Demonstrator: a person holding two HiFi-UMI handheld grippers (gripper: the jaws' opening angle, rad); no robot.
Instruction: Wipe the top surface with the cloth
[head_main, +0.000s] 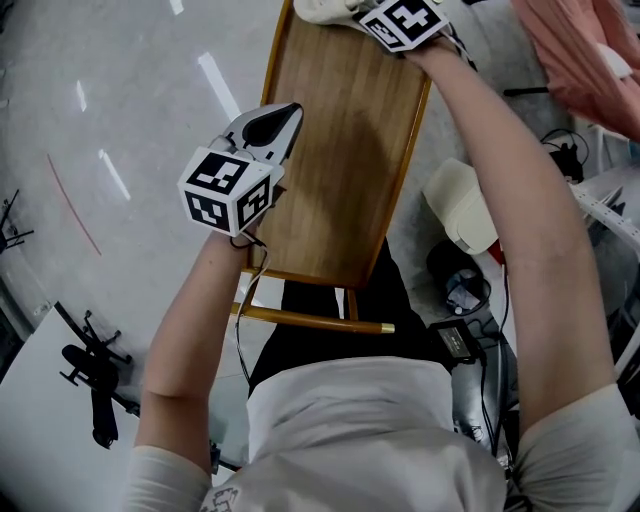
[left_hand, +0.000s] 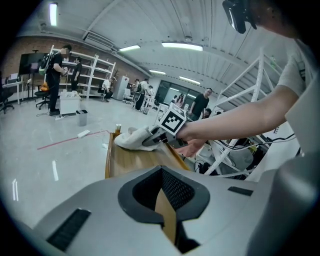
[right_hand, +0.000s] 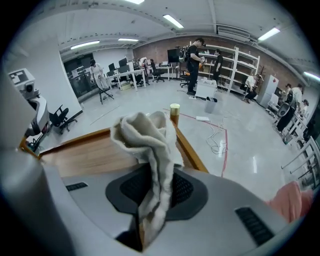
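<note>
Wooden table top: R gripper fingers pinch cloth at far end; L gripper fingers near-shut, empty.

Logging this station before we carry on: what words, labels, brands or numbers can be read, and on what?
No readable text in any view.
Left gripper and right gripper: black-and-white square markers only, no letters.
Shirt: faint print, cut off, unreadable.
</note>
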